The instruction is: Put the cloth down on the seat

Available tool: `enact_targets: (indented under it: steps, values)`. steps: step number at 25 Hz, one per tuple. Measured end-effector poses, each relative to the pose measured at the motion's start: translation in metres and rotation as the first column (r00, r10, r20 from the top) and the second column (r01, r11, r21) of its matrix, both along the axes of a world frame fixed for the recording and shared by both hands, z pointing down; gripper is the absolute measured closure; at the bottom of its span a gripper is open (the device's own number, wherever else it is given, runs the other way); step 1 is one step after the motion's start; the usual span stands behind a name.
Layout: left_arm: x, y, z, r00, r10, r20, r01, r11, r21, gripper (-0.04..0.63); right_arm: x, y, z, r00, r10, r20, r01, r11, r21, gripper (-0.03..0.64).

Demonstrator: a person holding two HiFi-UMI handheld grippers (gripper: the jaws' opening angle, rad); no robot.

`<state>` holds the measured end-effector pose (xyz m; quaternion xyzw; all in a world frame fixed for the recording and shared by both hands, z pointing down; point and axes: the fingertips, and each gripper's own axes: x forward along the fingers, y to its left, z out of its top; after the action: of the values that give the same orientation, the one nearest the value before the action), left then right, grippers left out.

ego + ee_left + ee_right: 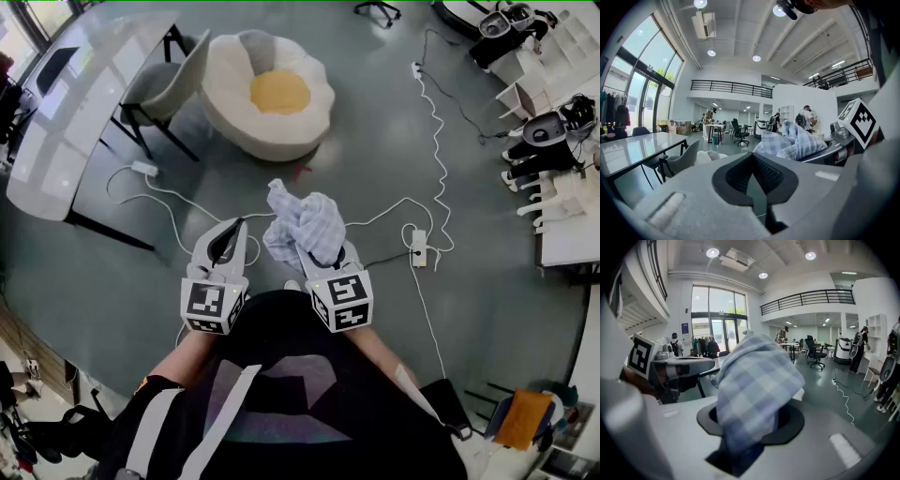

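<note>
From the head view, my right tongs [330,262] are clamped on the blue-and-white checked cloth [305,223], which bunches up over their tips. My left tongs [239,227] sit just beside them, tips together, carrying nothing. The round white seat [225,89] with its yellow cushion [279,92] lies ahead of both tongs, well apart from the cloth.

In the left gripper view the jaws stand drawn in, only a sliver between the pads, nothing caught there. The cloth is up to their right.

In the right gripper view the cloth fills the jaws and drapes over them.
</note>
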<state>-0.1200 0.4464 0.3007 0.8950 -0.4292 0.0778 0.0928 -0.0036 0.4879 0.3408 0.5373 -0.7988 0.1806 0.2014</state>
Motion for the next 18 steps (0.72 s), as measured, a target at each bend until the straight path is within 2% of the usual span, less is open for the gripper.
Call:
enact_targets:
  steps: [9,18]
  values:
    - [-0.007,0.001,-0.003,1.0,-0.009,-0.012,0.009,1.0,0.006,0.597,-0.003,0.002,-0.007,1.0,0.006,0.0,-0.006,1.0,0.018,0.454]
    - [-0.027,0.008,-0.004,0.999,-0.032,-0.025,0.033,0.999,0.013,0.597,-0.015,0.001,-0.022,0.999,0.008,0.047,-0.01,0.999,0.041,0.445]
